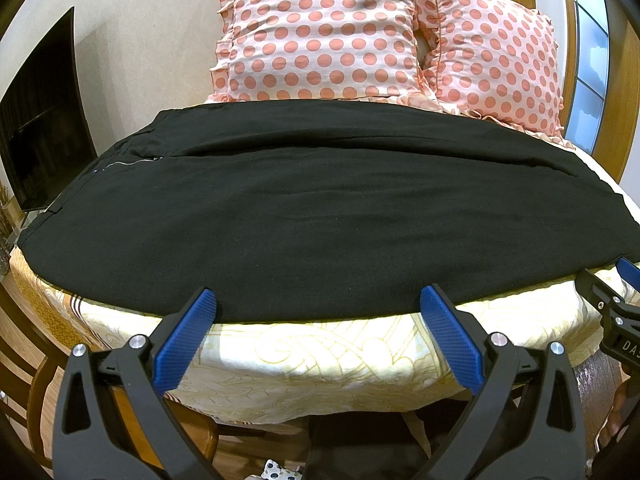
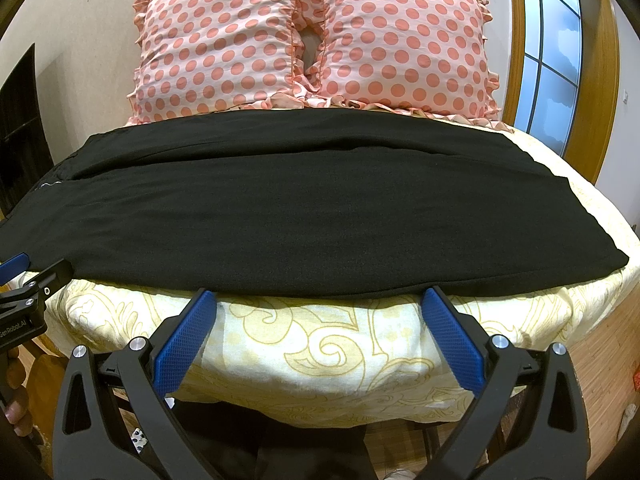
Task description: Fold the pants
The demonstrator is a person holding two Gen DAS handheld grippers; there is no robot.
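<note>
Black pants lie flat across the bed, folded lengthwise, with the waist and zipper at the left and the leg ends at the right; they also show in the right wrist view. My left gripper is open and empty, its blue pads at the pants' near edge. My right gripper is open and empty at the same near edge, further right. The right gripper shows at the right edge of the left wrist view, and the left gripper at the left edge of the right wrist view.
The bed has a cream sheet with a yellow pattern, also in the right wrist view. Two pink polka-dot pillows stand behind the pants. A dark screen is at the left, a window at the right.
</note>
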